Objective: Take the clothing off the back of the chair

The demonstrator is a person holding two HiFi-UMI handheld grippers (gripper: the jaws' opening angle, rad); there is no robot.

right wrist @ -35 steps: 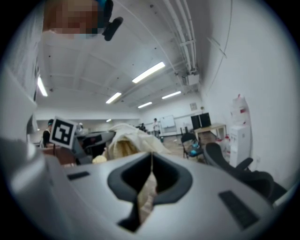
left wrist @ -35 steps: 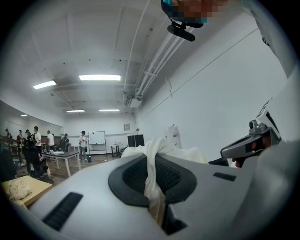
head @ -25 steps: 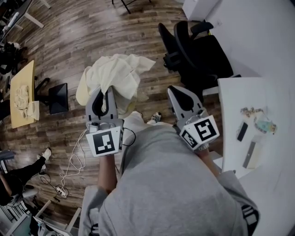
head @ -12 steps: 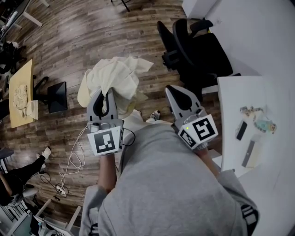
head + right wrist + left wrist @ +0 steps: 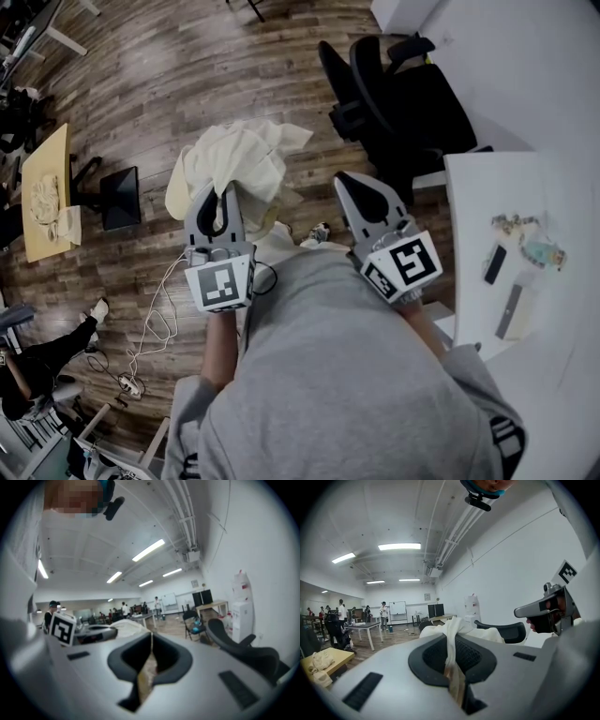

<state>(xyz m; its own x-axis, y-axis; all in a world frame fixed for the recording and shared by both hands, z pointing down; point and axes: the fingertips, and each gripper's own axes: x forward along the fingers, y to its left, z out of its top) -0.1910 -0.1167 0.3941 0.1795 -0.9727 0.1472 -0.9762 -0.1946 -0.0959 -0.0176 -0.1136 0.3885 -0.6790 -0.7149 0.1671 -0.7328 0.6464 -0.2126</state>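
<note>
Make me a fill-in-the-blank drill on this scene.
The left hand-held gripper grips the garment; the right hand-held gripper grips ____.
The chair is coloured ____.
The floor is made of ____.
Missing words: nothing; black; wood.

Cream clothing, black chair, brown wood-plank floor.

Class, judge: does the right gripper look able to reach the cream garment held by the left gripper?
Probably yes: the cream garment hangs from the left gripper beside the right gripper with nothing between them, though the right jaws are shut and must open.
</note>
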